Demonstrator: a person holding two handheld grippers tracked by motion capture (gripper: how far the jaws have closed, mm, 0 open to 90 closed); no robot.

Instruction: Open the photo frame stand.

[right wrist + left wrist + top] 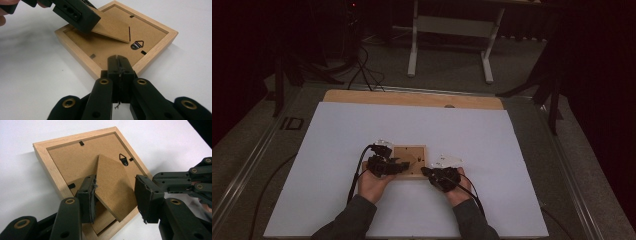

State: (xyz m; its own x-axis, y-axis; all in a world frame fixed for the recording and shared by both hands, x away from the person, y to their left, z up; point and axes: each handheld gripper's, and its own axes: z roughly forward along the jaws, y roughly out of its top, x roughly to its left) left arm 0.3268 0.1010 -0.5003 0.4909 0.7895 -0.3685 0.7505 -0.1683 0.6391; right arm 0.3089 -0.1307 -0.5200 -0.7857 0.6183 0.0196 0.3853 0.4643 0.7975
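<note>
From the high view, the wooden picture frame (pixel 409 161) lies face down mid-table between both grippers. Left gripper view: left gripper (pixel 116 195) is spread wide around the raised easel stand (pixel 112 185). Right gripper view: right gripper (pixel 119 65) is clenched empty, tips at the frame's edge.

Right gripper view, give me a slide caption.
Shut right gripper at the edge of a face-down wooden picture frame while the left gripper lifts its stand.
</note>
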